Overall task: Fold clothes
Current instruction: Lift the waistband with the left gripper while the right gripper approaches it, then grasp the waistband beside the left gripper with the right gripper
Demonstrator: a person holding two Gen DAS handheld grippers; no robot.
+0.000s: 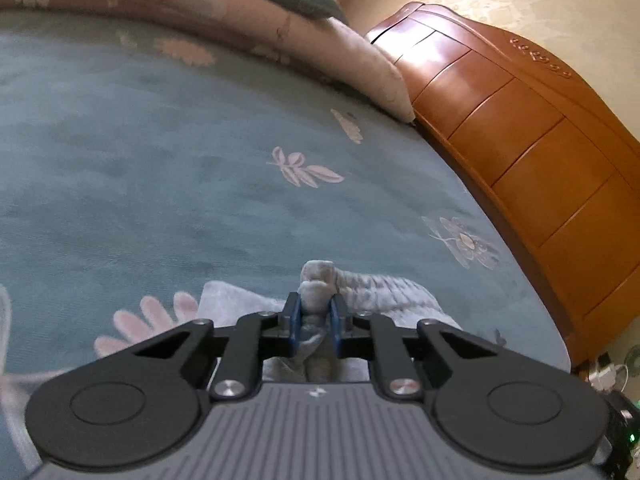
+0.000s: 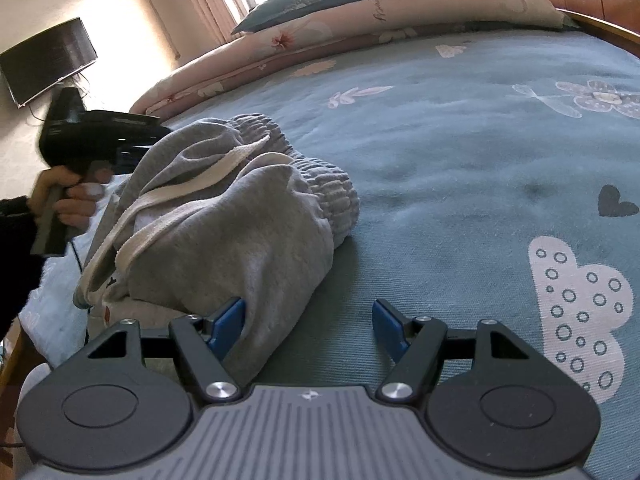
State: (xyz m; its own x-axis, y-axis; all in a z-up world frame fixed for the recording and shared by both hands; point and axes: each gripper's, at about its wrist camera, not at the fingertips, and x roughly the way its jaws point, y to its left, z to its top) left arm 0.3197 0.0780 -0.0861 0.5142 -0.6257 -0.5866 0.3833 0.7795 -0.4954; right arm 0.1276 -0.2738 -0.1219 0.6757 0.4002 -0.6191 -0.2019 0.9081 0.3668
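My bed (image 2: 460,168) carries the grey garment (image 2: 224,216), bunched. Only my right view shows the whole heap; my right gripper (image 2: 308,330) gapes beside it. My left gripper (image 1: 316,320) pinches a fold. Pillow script unreadable.

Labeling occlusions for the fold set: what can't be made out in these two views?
- Grey sweatpants: legs hidden under the bunched pile, right wrist view; mostly behind the left gripper in the left wrist view.
- Left gripper's jaws: hidden behind the sweatpants, right wrist view.
- Wooden headboard: carving blurred, left wrist view.
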